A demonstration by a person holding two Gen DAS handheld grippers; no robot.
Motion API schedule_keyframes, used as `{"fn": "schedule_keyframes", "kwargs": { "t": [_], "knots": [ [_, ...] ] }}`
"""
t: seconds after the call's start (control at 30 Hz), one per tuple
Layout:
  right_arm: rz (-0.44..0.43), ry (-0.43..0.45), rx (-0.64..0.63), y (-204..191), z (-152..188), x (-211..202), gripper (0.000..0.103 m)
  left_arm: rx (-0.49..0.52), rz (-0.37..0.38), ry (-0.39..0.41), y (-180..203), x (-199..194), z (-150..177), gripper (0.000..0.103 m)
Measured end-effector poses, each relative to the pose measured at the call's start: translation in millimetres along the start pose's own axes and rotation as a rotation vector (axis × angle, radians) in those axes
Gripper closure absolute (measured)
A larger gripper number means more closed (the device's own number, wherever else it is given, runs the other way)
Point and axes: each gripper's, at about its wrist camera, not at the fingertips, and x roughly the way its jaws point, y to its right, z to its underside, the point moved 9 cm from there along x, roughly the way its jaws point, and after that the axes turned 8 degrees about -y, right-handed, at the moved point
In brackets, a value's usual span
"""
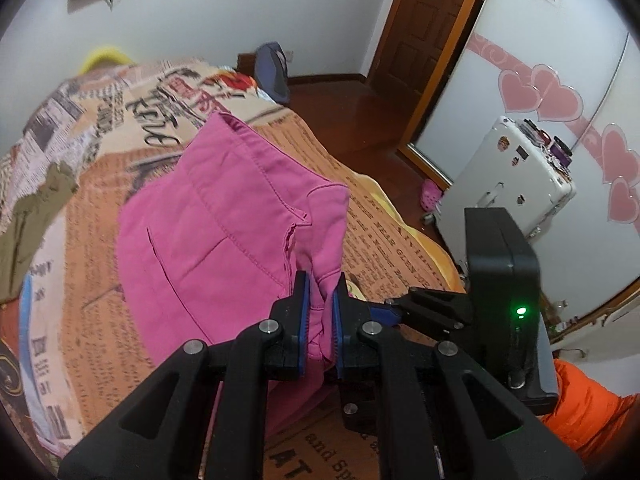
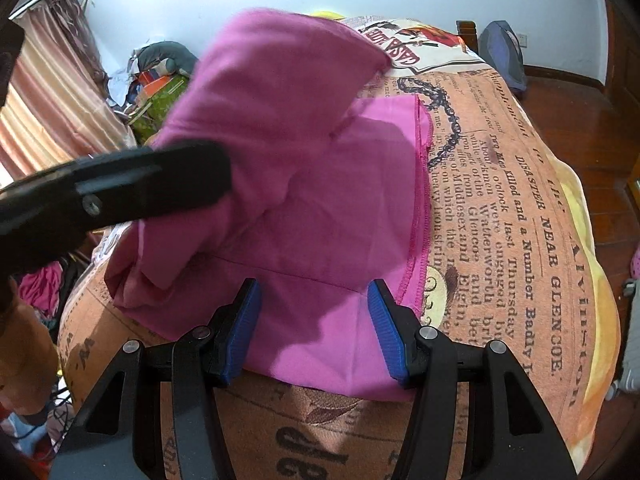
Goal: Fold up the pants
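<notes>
Left wrist: olive garment (image 1: 30,216) (unseen right), pants (image 1: 224,216) pinched

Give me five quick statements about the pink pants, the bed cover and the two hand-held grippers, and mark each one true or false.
1. The left hand-held gripper is shut on a bunch of the pink cotton pants. True.
2. The right hand-held gripper pinches the fabric. False: its jaws stand apart, with the pants lying flat between them, unpinched.
3. The pants lie on a newspaper-print bed cover. True.
4. The pants are blue denim. False: they are pink.
5. A white hard-shell suitcase stands on the floor beside the bed. True.
</notes>
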Motion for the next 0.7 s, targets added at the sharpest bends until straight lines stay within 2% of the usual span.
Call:
{"fn": "schedule_keyframes", "kwargs": {
  "t": [0.2,0.43,0.53,0.63,0.7],
  "knots": [
    [0.013,0.011,-0.001,5,-1,-10,0.052,0.01,-0.005,-0.028,5,10,5,0.093],
    [0.033,0.019,0.021,17,1,-15,0.052,0.057,-0.045,-0.073,11,15,9,0.093],
    [0.04,0.021,0.033,22,5,-18,0.052,0.07,-0.07,-0.082,12,14,11,0.09],
    [0.056,0.018,0.039,27,9,-20,0.052,0.064,-0.041,-0.087,15,11,13,0.079],
    [0.062,0.014,0.044,29,11,-21,0.052,0.06,-0.017,-0.079,18,6,13,0.079]
  ]
}}
